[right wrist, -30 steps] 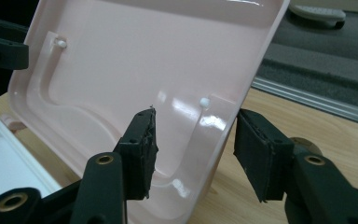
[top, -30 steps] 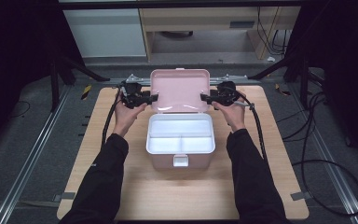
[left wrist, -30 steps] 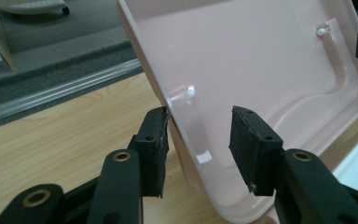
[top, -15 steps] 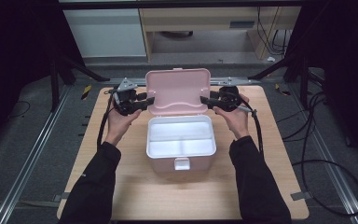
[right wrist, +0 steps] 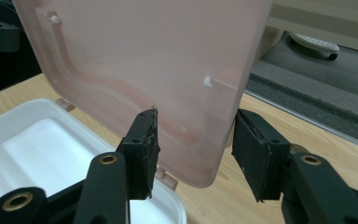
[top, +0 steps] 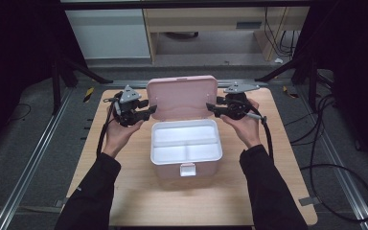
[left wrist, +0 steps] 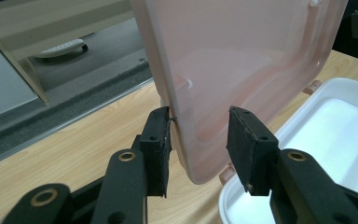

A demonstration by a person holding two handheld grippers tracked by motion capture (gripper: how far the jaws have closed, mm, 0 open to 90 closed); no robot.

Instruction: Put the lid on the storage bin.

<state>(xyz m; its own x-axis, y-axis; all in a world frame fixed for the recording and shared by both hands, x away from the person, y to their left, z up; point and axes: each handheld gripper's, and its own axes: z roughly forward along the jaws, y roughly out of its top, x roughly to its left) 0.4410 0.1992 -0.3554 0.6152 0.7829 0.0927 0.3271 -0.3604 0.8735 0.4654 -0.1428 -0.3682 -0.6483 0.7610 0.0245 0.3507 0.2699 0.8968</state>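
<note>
1. White plastic box [top: 186, 149], rounded corners, three compartments, mid wooden table [top: 124, 191].
2. Translucent pink lid [top: 182, 97] upright at far side.
3. Left gripper [top: 149, 111] and right gripper [top: 210, 107]: jaws spread, straddling lid's side edges.

Both forearms, in dark sleeves, reach forward from the near edge and spread slightly apart. The left hand [top: 120, 132] holds the black two-jaw left gripper [top: 152, 109] with its jaws pointing inward to the right, parted. The right hand [top: 244, 125] holds the black right gripper [top: 209, 106] pointing inward to the left, jaws likewise apart.
</note>
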